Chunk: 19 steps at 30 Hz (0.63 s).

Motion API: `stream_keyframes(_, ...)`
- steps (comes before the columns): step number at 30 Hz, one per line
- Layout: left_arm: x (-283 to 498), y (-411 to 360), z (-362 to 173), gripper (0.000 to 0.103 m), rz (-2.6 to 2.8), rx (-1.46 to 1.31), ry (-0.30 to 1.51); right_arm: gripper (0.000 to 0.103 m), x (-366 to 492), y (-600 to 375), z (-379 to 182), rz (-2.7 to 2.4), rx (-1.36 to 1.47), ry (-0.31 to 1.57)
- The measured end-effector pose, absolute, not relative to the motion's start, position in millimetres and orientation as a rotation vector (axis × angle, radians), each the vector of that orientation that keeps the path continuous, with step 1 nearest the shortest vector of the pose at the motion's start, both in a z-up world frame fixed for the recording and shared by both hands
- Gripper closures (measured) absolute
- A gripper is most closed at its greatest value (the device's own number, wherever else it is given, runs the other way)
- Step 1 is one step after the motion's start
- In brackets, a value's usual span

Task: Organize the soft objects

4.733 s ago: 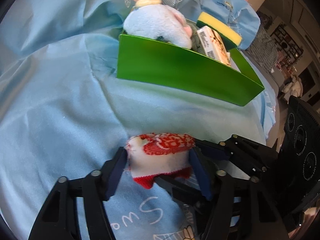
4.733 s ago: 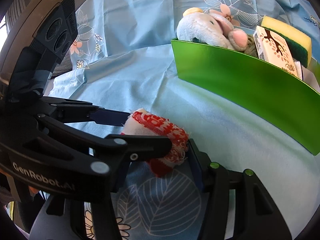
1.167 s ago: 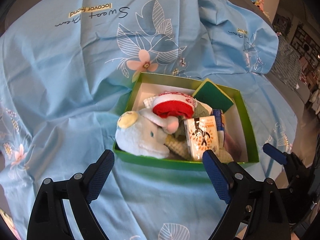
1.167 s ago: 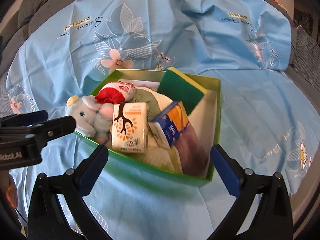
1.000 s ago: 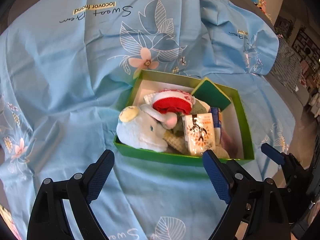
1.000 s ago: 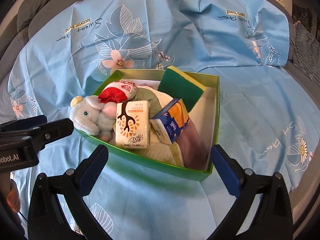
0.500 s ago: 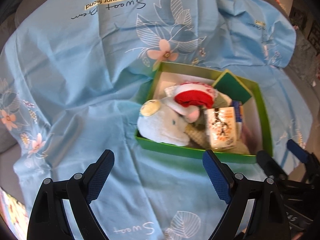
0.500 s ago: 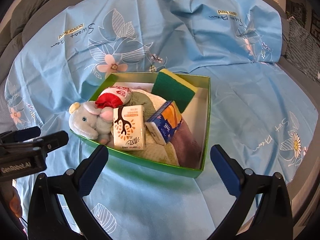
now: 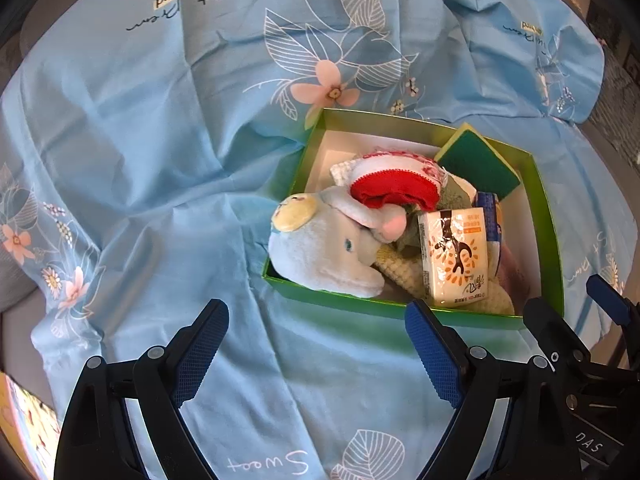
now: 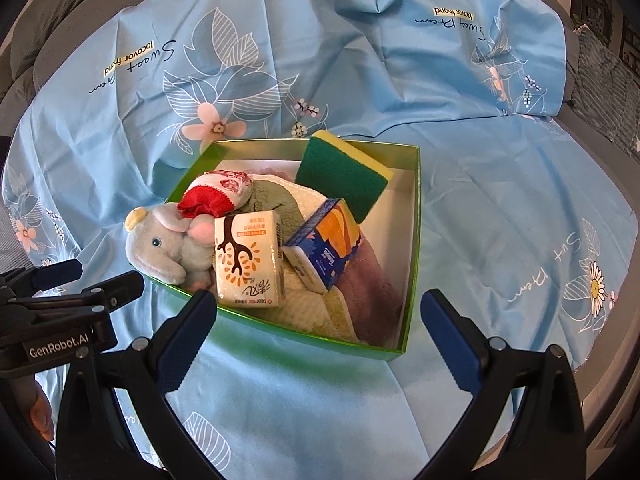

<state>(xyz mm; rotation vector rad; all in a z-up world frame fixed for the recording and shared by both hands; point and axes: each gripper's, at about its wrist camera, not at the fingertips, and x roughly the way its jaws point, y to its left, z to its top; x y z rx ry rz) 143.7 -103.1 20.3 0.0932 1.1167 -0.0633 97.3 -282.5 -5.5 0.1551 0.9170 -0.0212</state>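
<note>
A green box (image 9: 544, 216) (image 10: 416, 216) rests on the blue floral sheet. Inside lie a grey plush elephant (image 9: 320, 248) (image 10: 160, 246), a red-and-white sock (image 9: 394, 186) (image 10: 216, 194) on top of it, a white tissue pack (image 9: 454, 258) (image 10: 248, 258), a blue-orange tissue pack (image 10: 328, 244), a green-yellow sponge (image 9: 478, 164) (image 10: 344, 168) and folded towels (image 10: 320, 308). My left gripper (image 9: 316, 342) hangs open and empty above the sheet, in front of the box's near left wall. My right gripper (image 10: 318, 326) is open and empty over the box's near wall.
The blue sheet (image 9: 160, 128) (image 10: 500, 184) covers a soft, rumpled surface all round the box. The left gripper's body (image 10: 52, 316) shows at the left edge of the right wrist view. A dark patterned fabric (image 10: 600, 68) lies past the sheet at far right.
Both grippers have drawn back and up from the box, so it looks smaller and further off. The left view has swung left. The sock, held 4.7 seconds ago, lies in the box.
</note>
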Motion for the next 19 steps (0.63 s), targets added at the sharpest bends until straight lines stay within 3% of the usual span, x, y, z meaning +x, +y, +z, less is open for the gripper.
stream_keyframes(19, 147.2, -103.3, 17.1, 0.013, -0.069, 0.082, 1.122, 0.001, 101.7, -280.5, -7.5, -0.015, 0.149, 0.920)
